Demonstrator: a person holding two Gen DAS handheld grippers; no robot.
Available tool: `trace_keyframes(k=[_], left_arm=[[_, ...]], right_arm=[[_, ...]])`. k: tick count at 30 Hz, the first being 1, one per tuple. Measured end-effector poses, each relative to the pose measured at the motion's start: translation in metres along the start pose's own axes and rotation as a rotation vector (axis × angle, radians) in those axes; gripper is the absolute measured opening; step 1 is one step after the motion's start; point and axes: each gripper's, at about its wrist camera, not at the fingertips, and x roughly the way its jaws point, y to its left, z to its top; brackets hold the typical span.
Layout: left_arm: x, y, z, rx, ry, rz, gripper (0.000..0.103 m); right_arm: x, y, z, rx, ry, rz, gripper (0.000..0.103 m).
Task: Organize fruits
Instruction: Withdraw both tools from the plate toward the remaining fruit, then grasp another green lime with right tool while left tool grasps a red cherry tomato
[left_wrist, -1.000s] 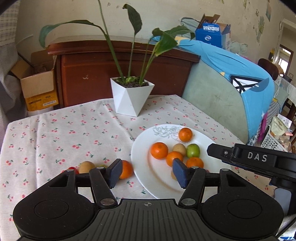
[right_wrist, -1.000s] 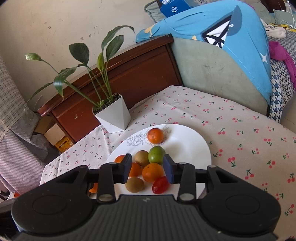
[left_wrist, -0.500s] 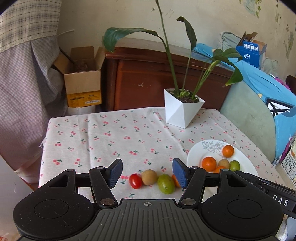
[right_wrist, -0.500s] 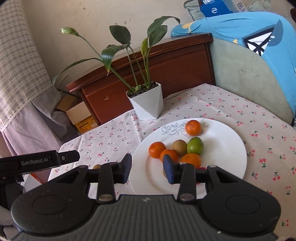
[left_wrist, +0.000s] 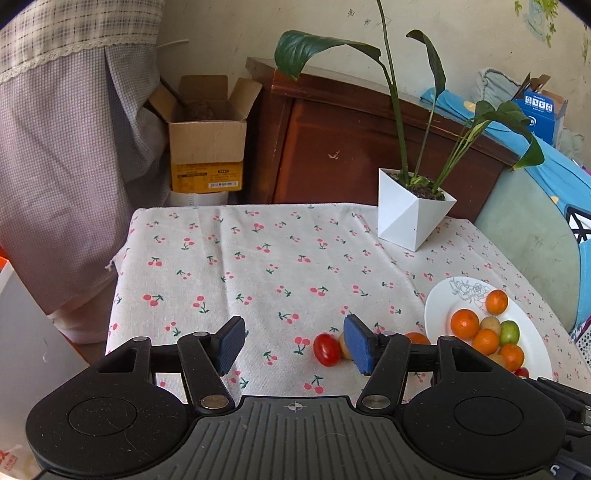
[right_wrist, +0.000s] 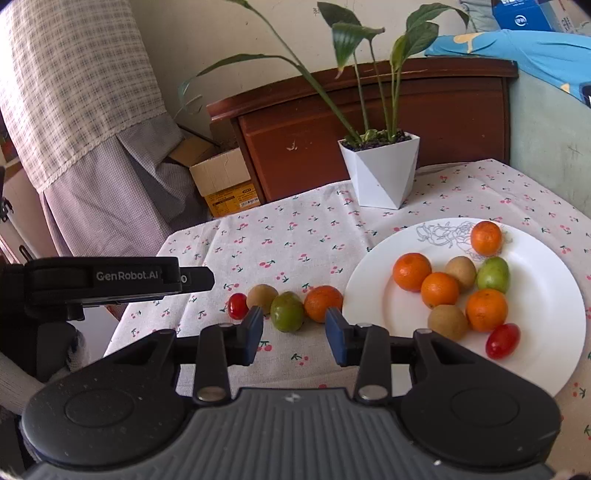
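While both grippers hover over the bench (right_wrist: 295, 236):
Left gripper (left_wrist: 293, 341): fingers apart, empty.
Right gripper (right_wrist: 294, 330): fingers apart, empty.
Loose fruits (right_wrist: 286, 310): row on bench, beside plate (right_wrist: 546, 295).
Plate: holds nine fruits.

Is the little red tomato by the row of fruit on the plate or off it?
Off. The tomato lies on the tablecloth, at the row's far end from the plate.
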Motion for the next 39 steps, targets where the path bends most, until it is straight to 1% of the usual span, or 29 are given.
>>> trace_keyframes(k=[6,10,20,23,25,32,39], left_arm=[[0.009,0.003,-0.005,0.01,0.025,-0.004,0.058],[0.012,0.008,-0.006,-0.01,0.038,-0.015,0.058],[0.023,0.01,-0.011,-0.018,0.058,-0.024,0.058],[0.025,0.009,-0.013,-0.022,0.066,-0.034,0.058],[0.025,0.008,-0.014,-0.015,0.063,-0.039,0.058],[0.025,0.005,-0.014,0.0,0.052,-0.052,0.057],[0.03,-0.004,-0.016,0.046,0.042,-0.052,0.056]], right_arm=[[0.018,0.004,-0.001,-0.014,0.018,-0.004,0.039],[0.027,0.006,-0.003,-0.021,0.027,-0.008,0.039],[0.042,0.01,-0.006,-0.038,0.024,-0.043,0.038],[0.045,0.01,-0.006,-0.037,0.019,-0.047,0.035],[0.046,0.01,-0.006,-0.04,0.023,-0.039,0.028],[0.038,0.01,-0.009,-0.046,0.045,-0.035,0.027],[0.021,0.006,-0.016,-0.032,0.06,-0.057,0.027]])
